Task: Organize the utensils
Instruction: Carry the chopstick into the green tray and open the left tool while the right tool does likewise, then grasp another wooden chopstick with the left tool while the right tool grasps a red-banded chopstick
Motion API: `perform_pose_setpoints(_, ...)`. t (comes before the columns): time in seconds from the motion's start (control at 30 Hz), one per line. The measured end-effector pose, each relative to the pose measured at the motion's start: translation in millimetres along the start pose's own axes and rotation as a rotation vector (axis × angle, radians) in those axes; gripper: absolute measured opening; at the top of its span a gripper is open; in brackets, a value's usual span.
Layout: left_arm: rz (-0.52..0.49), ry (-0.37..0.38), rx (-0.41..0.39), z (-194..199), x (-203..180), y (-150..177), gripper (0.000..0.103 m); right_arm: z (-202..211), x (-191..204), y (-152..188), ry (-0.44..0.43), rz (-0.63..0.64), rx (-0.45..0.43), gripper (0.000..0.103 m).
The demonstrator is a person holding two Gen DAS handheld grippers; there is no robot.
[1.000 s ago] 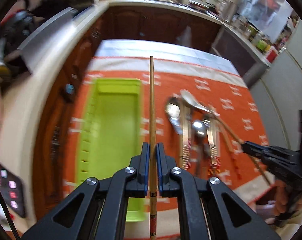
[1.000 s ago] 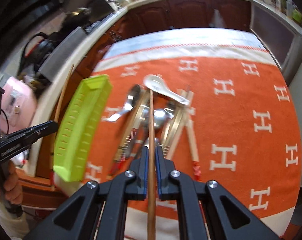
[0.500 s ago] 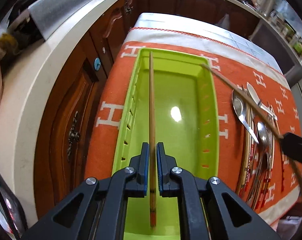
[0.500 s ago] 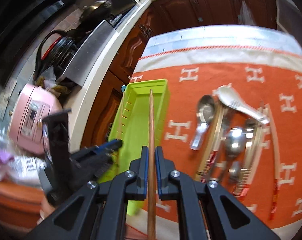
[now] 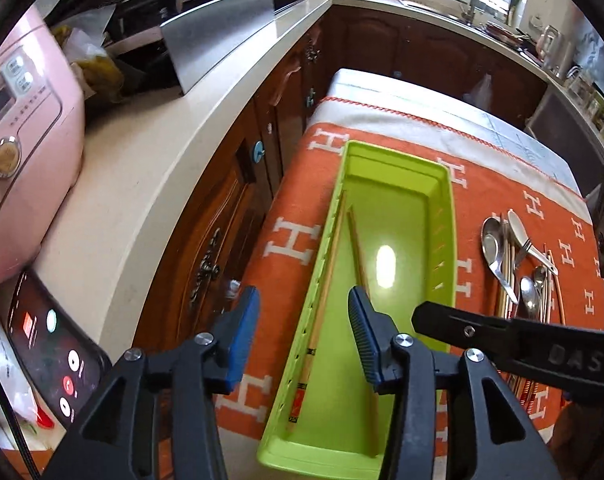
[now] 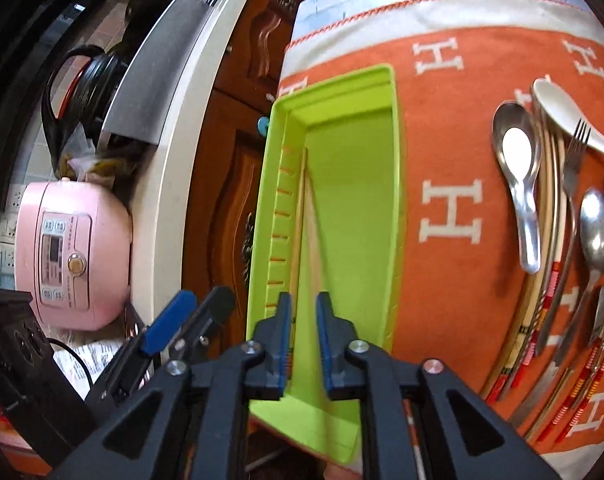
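Chopsticks (image 5: 333, 252), two pale wooden sticks, lying inside green tray (image 5: 445, 216)

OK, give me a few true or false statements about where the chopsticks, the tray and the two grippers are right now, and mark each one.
1. Two chopsticks lie inside the green tray. True.
2. The left gripper is clamped on a chopstick. False: its jaws are wide apart and hold nothing.
3. The right gripper is open above the near end of the tray. True.
4. The metal spoons are in the tray. False: they lie on the orange cloth beside it.
5. The tray stands on the kitchen counter. False: it sits on the orange cloth.
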State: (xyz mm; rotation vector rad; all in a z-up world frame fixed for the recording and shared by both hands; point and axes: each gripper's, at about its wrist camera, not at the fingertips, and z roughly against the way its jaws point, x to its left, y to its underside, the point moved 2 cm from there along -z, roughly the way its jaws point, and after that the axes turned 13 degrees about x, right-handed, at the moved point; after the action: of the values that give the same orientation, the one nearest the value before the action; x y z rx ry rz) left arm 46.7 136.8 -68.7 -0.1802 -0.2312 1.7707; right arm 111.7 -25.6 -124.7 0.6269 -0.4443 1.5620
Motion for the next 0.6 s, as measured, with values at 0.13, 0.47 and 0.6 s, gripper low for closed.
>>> perform_pose_setpoints(0.13,0.002,0.024,0.015,-2.6,0.0,1.9,0.044,6.9,3.8,7.9,0.030,0.055,-0.001,0.019)
perform_pose_setpoints(0.47,-0.080,0.095,0.016,10.1,-35.6,12.8,0.048,57.4,-9.9,32.1,0.251,0.231,-0.141,0.019)
perform_pose_setpoints(0.6,-0.145,0.137,0.013,13.3,-64.5,18.1,0.048,89.2,-37.5,43.3,0.303,0.223,-0.202,0.019)
